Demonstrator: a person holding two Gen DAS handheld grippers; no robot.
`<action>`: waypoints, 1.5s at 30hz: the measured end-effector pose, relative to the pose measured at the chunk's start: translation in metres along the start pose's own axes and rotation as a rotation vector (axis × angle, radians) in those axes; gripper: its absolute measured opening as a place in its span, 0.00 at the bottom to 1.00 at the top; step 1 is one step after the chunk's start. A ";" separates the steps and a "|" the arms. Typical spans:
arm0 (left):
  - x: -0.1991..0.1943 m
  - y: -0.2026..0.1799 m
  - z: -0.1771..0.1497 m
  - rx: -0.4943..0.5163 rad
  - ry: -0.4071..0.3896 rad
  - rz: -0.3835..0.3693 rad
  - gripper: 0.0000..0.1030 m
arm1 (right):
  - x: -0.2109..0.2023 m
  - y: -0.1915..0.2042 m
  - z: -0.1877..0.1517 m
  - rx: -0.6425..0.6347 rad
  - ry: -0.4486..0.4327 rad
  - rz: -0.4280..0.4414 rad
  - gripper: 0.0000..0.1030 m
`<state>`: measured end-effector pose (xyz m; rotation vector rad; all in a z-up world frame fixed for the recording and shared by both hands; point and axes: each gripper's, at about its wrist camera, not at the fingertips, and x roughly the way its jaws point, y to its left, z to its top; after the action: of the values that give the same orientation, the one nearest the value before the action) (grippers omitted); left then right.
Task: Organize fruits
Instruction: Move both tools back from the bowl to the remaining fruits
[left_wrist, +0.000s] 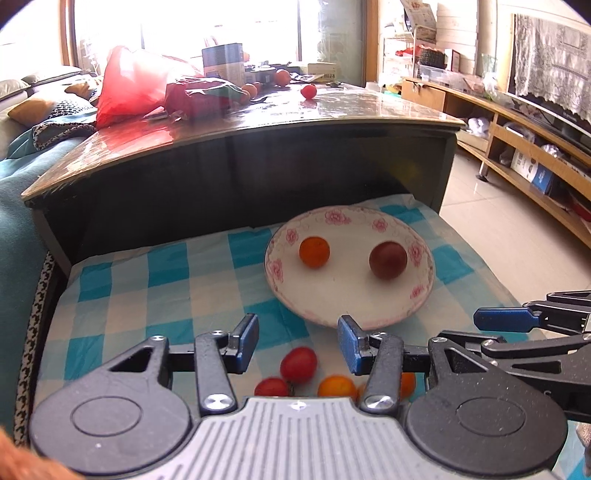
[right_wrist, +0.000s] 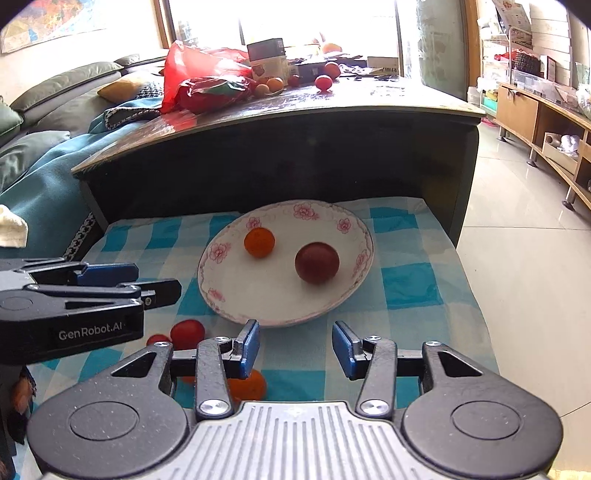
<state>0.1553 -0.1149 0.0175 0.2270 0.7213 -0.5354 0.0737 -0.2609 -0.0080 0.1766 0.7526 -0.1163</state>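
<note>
A white plate with pink flowers (left_wrist: 325, 306) (right_wrist: 251, 295) sits on a blue checked cloth. It holds an orange tomato (left_wrist: 314, 252) (right_wrist: 259, 242) and a dark red tomato (left_wrist: 388, 259) (right_wrist: 317, 262). Loose red tomatoes (left_wrist: 298, 364) (right_wrist: 187, 333) and orange tomatoes (left_wrist: 337, 386) (right_wrist: 247, 386) lie on the cloth in front of the plate. My left gripper (left_wrist: 298, 341) is open and empty above the loose tomatoes. My right gripper (right_wrist: 295, 349) is open and empty just in front of the plate's near rim.
A dark coffee table (left_wrist: 258, 122) stands right behind the cloth, with a red bag (left_wrist: 136, 81), a box and more tomatoes on top. A sofa (right_wrist: 48, 173) is at the left. A wooden TV bench (left_wrist: 517, 140) runs along the right.
</note>
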 end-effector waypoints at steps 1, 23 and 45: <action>-0.004 0.002 -0.003 0.005 0.001 -0.001 0.54 | -0.002 0.001 -0.005 -0.008 0.009 0.003 0.39; -0.019 0.020 -0.053 0.042 0.080 -0.106 0.56 | 0.040 0.026 -0.026 -0.227 0.100 0.075 0.39; 0.032 0.014 -0.070 0.084 0.086 -0.035 0.52 | 0.036 0.019 -0.025 -0.195 0.123 0.132 0.22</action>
<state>0.1431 -0.0889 -0.0555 0.3182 0.7883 -0.5927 0.0860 -0.2385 -0.0488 0.0477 0.8680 0.0937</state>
